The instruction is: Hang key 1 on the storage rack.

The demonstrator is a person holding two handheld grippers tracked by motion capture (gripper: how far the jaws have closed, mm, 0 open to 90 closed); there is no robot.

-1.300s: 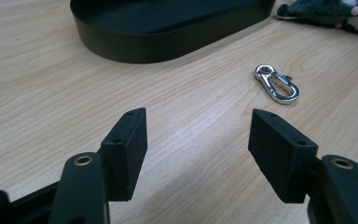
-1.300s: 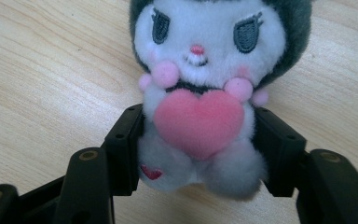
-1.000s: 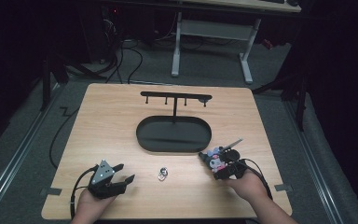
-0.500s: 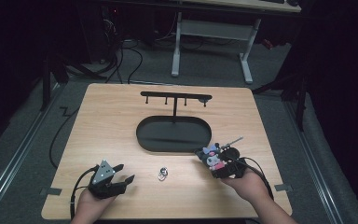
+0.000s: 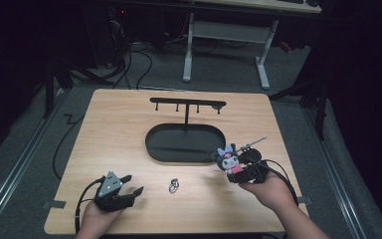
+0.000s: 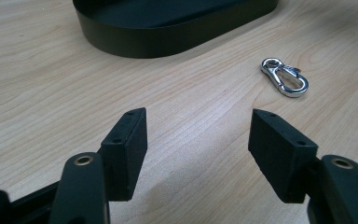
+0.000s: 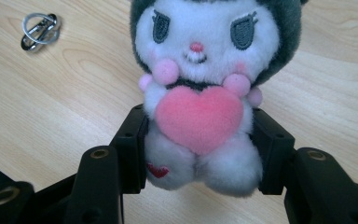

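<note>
On the wooden tabletop point(image 5: 124, 129) stands a black rack with an oval base point(image 5: 185, 143) and a bar with small hooks point(image 5: 187, 103). The right gripper point(image 5: 234, 166) holds a small plush toy point(image 5: 229, 159) between its fingers, just beside the front right edge of the base. A small metal clasp point(image 5: 173, 185) lies on the wood between the hands. The left gripper point(image 5: 129, 188) rests near the front left, its fingers apart and empty.
</note>
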